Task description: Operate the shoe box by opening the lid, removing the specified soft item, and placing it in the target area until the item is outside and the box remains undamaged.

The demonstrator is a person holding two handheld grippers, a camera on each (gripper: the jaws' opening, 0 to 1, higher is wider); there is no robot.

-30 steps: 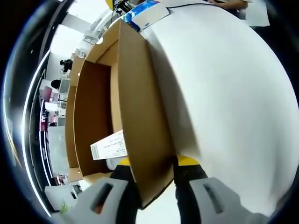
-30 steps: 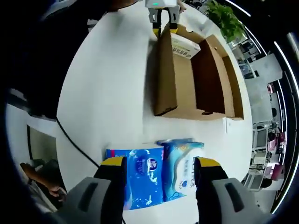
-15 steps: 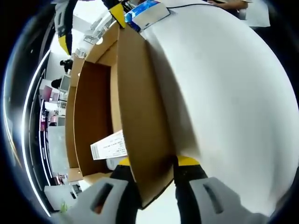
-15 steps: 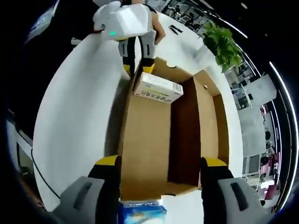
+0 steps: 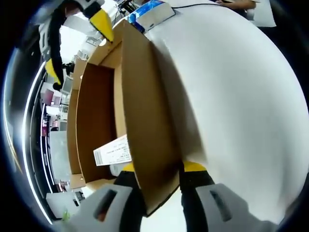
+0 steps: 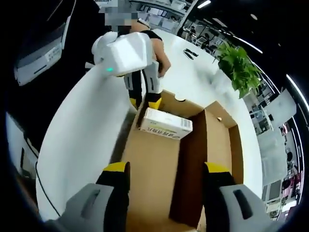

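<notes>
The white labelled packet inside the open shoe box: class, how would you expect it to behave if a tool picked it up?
The white labelled packet looks block-shaped with sharp edges, so it would probably keep its shape rather than flop. Being small against the shoe box, it is likely light. It lies flat on the floor of the box, so it should not roll, though its smooth wrapping might slip.

Matt brown cardboard shoe box (image 6: 164,164) on a smooth white table (image 5: 231,87), glossy-looking.
</notes>
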